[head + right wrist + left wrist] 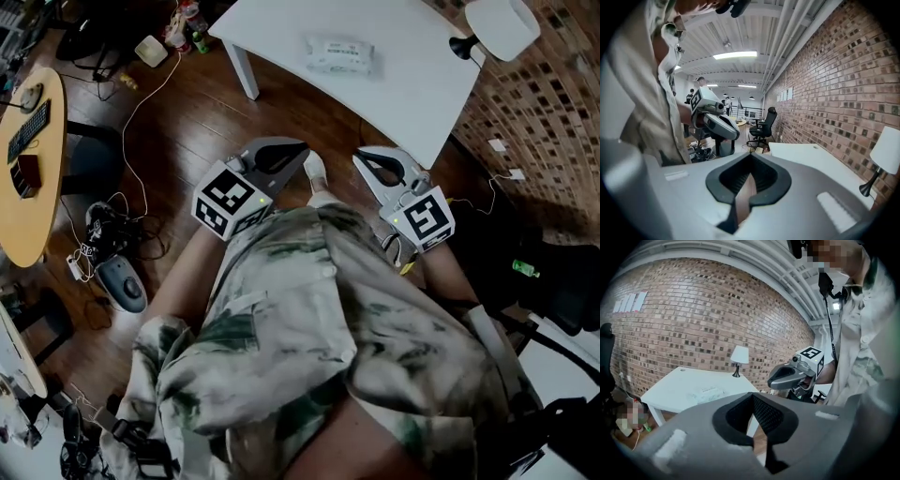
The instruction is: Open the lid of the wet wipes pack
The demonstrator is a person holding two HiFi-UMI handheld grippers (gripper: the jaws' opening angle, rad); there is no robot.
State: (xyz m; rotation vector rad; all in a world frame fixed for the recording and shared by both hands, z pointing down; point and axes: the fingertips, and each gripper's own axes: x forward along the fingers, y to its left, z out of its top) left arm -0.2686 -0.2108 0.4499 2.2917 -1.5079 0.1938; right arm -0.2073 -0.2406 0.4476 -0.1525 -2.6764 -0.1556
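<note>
Your left claw (295,152) and right claw (364,157) are pressed together, empty. The wet wipes pack (338,53) lies on the tabletop (422,84).

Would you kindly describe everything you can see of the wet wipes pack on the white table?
The wet wipes pack is a flat, soft-looking rectangular packet, pale with faint print that is too small to read. It lies flat on the white table, near the middle of the top and away from the edges. Whether its lid is shut cannot be made out. Only the table touches it.
</note>
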